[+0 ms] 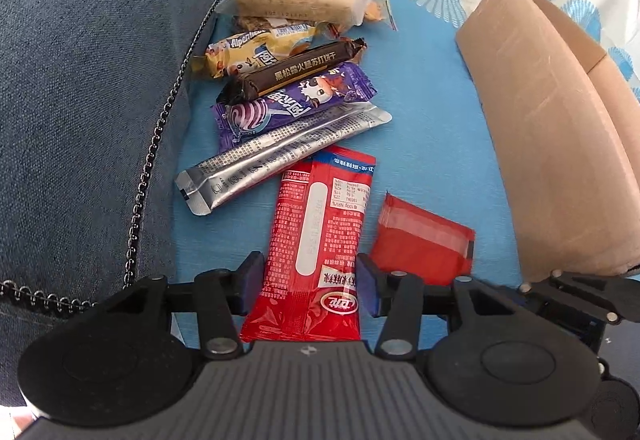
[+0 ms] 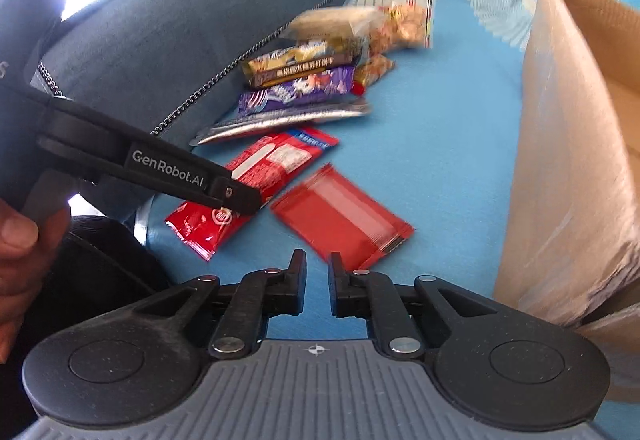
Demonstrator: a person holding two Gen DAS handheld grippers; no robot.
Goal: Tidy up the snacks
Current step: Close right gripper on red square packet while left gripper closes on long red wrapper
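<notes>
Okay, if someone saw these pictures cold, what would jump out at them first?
Probably the long red snack packet, lying on the blue cloth between the fingers of the left gripper. Beyond it, a row of snacks runs along the grey cushion's edge, the purple wrapper loudest, and a cardboard box stands at the right.

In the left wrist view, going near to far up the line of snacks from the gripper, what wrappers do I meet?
Long red packet between the left gripper fingers → silver stick pack → purple lollipop wrapper → dark brown bar → yellow Alpenliebe candy → clear-wrapped pale bar.
</notes>
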